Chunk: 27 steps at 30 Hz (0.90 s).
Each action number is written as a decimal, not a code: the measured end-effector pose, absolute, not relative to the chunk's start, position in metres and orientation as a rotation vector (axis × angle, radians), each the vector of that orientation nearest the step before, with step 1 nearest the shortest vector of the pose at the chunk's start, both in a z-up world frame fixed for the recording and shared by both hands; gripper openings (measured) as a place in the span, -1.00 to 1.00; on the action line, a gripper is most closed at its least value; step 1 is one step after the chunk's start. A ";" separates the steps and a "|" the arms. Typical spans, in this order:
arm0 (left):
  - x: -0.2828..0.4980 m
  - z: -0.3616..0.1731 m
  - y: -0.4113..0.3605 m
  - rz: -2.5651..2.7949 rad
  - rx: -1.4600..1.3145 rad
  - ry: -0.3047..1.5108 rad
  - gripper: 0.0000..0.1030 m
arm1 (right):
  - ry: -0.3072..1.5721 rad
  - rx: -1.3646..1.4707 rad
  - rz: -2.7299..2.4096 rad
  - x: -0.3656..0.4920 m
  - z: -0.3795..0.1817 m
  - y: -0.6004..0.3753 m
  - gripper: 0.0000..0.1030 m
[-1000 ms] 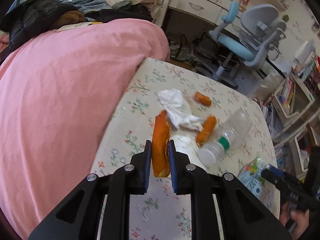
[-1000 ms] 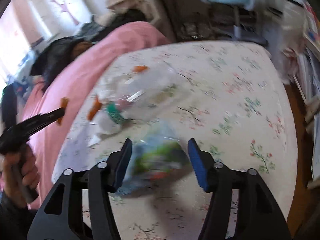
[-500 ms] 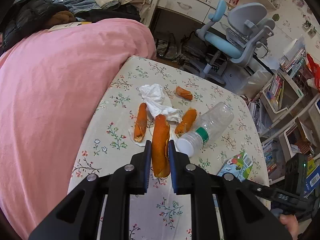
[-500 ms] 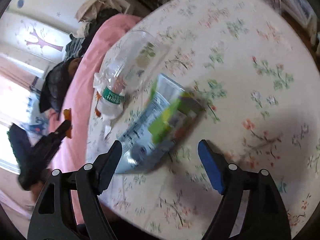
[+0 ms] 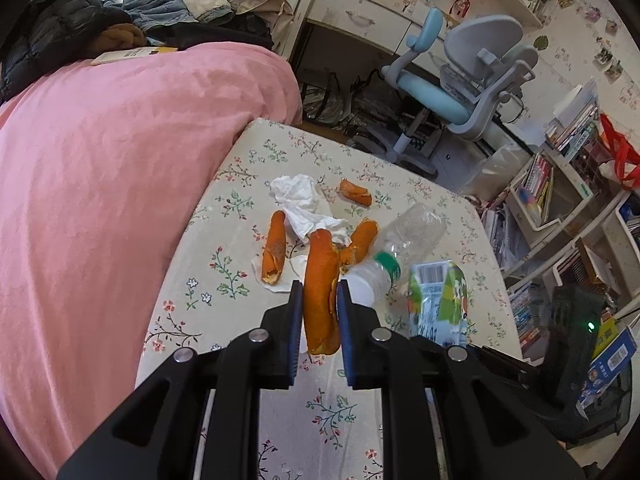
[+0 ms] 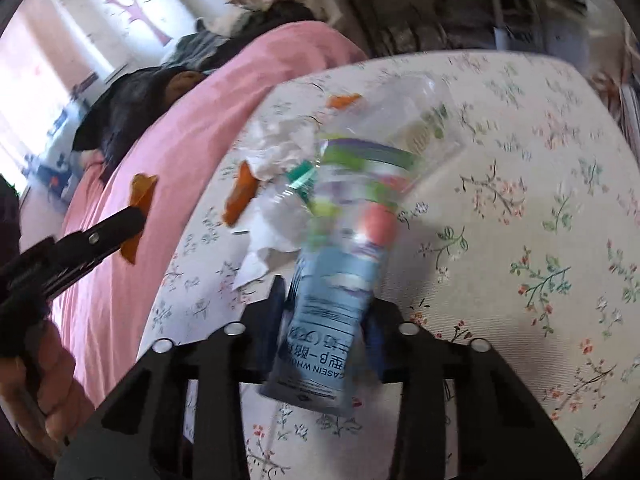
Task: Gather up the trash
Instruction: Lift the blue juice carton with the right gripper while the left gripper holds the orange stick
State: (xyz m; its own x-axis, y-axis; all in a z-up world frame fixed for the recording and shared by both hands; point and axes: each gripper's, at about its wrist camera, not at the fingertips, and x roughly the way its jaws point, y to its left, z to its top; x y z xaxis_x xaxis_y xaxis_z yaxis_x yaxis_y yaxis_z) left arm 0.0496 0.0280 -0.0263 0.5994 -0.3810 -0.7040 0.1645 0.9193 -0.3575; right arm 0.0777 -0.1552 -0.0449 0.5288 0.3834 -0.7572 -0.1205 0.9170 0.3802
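Observation:
My left gripper [image 5: 319, 300] is shut on a long orange peel [image 5: 318, 264] and holds it above the floral table [image 5: 256, 160]. In the right wrist view that left gripper [image 6: 136, 216] appears at the left, gripping the peel [image 6: 142, 192]. My right gripper [image 6: 324, 308] has its jaws closing, and a blue-green milk carton [image 6: 352, 224] sits between them with both pads against its sides. The carton [image 5: 438, 300] lies beside a clear plastic bottle [image 5: 404, 240]. A crumpled tissue [image 5: 304, 204] and three more peel pieces [image 5: 274, 246] rest on the table.
A bed with a pink blanket [image 5: 120, 180] borders the table's left side, with clothes piled at its far end. A blue-grey desk chair [image 5: 472, 76] stands beyond the table. Shelves with books [image 5: 560, 184] line the right. A hand [image 6: 44, 392] holds the left gripper's handle.
The right gripper's jaws went from wide apart to tight around the milk carton, which now stands between them nearer the bottle. The left gripper still holds the peel.

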 end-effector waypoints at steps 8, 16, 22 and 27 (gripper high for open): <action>0.025 -0.014 0.025 -0.375 -0.270 0.781 -0.66 | 0.823 0.254 0.325 0.034 -0.008 -0.170 -0.39; -0.004 -0.010 0.019 -0.367 -0.242 0.741 -0.66 | 0.772 0.273 0.370 0.002 0.006 -0.176 -0.39; -0.025 -0.009 0.011 -0.342 -0.193 0.723 -0.66 | 0.753 0.276 0.394 -0.017 0.010 -0.177 -0.39; -0.040 -0.008 0.008 -0.331 -0.168 0.705 -0.66 | 0.733 0.269 0.410 -0.034 0.013 -0.173 -0.39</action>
State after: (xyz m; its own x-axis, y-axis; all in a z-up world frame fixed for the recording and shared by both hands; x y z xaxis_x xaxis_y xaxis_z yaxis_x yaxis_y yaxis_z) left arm -0.0405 0.0079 -0.0083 0.7123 -0.3530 -0.6066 0.2408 0.9348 -0.2612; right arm -0.0336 -0.1727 0.0126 0.6697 0.4511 -0.5899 -0.2662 0.8874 0.3764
